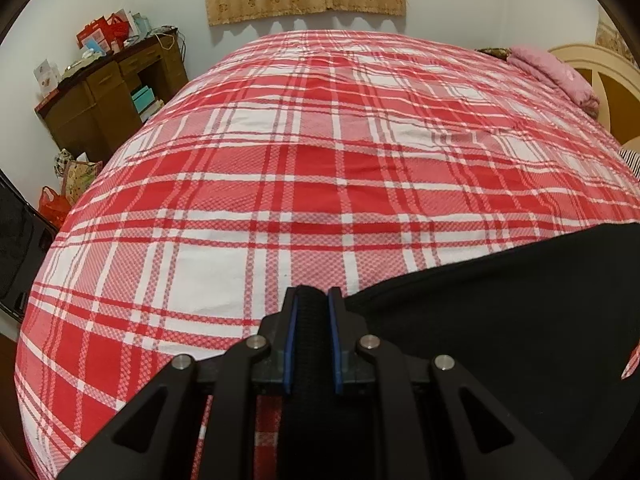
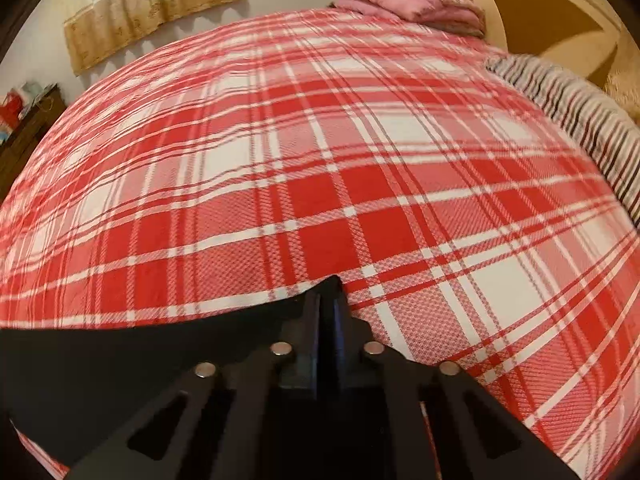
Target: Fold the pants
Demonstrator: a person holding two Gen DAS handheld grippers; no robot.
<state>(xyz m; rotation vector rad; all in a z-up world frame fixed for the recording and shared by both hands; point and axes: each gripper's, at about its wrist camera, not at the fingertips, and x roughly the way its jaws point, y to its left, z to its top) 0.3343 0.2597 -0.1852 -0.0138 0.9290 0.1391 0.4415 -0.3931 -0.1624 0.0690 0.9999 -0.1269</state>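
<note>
The black pants [image 1: 500, 312] are held stretched between my two grippers above the red and white plaid bed cover [image 1: 312, 160]. My left gripper [image 1: 313, 292] is shut on a thick black band of the pants, with the cloth running off to the right. In the right wrist view my right gripper [image 2: 329, 286] is shut on the other edge of the pants [image 2: 120, 356], with the cloth running off to the left. The rest of the pants hangs below both views, hidden.
The plaid cover [image 2: 340, 160] spans the bed. A folded pink blanket [image 1: 552, 72] and a striped pillow [image 2: 568, 120] lie by the cream headboard [image 2: 532, 8]. A cluttered brown desk [image 1: 108, 92] and bags [image 1: 68, 184] stand left of the bed.
</note>
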